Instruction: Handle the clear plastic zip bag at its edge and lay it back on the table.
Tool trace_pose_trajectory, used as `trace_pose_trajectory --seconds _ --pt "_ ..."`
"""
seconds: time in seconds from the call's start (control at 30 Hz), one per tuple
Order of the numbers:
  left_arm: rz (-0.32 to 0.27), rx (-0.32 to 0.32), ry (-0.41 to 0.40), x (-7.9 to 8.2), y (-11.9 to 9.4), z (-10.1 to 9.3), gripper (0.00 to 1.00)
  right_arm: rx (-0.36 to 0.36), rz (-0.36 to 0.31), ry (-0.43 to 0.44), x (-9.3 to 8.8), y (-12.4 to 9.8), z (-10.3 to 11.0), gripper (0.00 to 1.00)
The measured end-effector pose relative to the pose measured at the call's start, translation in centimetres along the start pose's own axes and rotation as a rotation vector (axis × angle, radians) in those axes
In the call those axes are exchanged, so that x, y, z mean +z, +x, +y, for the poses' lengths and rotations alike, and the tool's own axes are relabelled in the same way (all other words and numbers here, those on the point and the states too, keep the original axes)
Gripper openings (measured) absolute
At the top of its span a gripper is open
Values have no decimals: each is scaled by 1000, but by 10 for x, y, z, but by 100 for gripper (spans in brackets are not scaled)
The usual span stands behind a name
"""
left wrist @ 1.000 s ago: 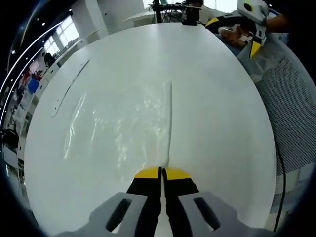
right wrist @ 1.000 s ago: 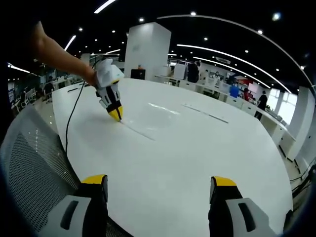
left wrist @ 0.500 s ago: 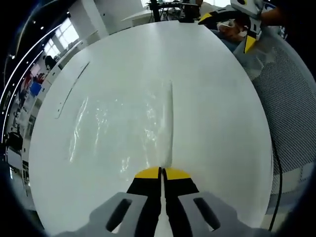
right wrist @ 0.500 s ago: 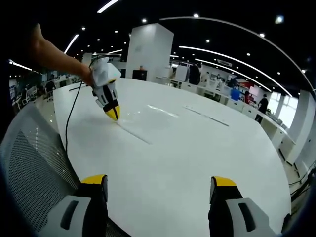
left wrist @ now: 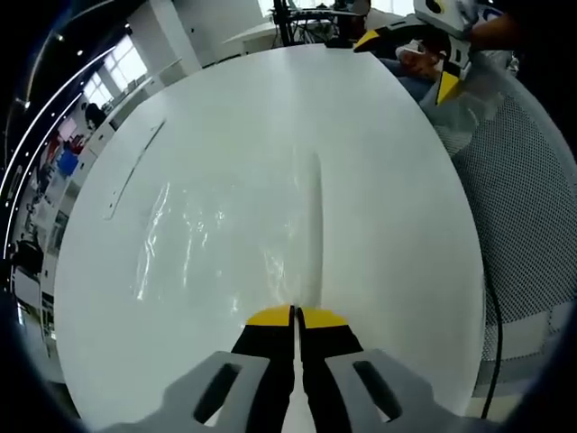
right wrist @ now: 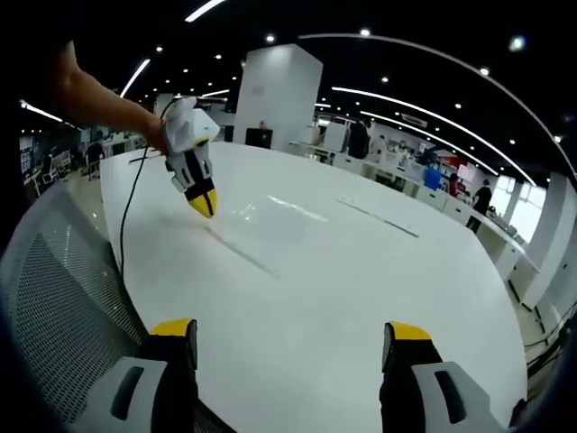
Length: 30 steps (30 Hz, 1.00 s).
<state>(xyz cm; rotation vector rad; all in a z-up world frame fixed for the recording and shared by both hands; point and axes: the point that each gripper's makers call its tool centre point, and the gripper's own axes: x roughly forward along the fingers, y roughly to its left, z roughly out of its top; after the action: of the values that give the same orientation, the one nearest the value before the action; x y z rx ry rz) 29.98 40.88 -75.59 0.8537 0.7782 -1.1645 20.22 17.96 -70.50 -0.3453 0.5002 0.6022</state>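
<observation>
One gripper was doing all the work. The left gripper (left wrist: pixel 294 313) had its yellow fingers (left wrist: pixel 270 317) pressed tight together on the near end of the clear plastic zip bag (left wrist: pixel 225 230), right at its zip edge (left wrist: pixel 312 225).

From those fingers the zip edge ran straight out toward 12 o'clock in the left gripper view. That was the bag's long way. The thin, shiny rest of the bag spread out toward 10 o'clock and looked flat on the white bench (left wrist: pixel 388 180).

So the bag lay in front of the left fingers, and this gripper was the near one. The right gripper (right wrist: pixel 288 336) was well apart, low over the near side of the bench, its fingers wide open and holding nothing. I think the bag only needed letting go.
</observation>
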Motion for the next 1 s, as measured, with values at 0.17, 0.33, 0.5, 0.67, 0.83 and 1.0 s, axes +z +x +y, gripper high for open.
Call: trace_pose_trajectory --seconds 0.17,0.33,0.5,0.67,0.83,1.0 --pt "5 -6 -4 -2 -3 -2 0 12 4 -11 2 -1 1 84" --pt "9 -21 -3 4 -11 -11 0 24 9 -36 7 0 0 81" --pt "14 -32 5 2 -10 -16 0 38 1 -38 18 2 0 80" --pt "22 -34 9 5 -13 -22 0 44 -11 -54 28 5 -1 79" --pt "23 -35 5 6 -16 -24 0 54 -17 -65 34 8 -1 78" --pt "23 -34 7 9 -20 -29 0 68 -22 -75 39 11 1 77"
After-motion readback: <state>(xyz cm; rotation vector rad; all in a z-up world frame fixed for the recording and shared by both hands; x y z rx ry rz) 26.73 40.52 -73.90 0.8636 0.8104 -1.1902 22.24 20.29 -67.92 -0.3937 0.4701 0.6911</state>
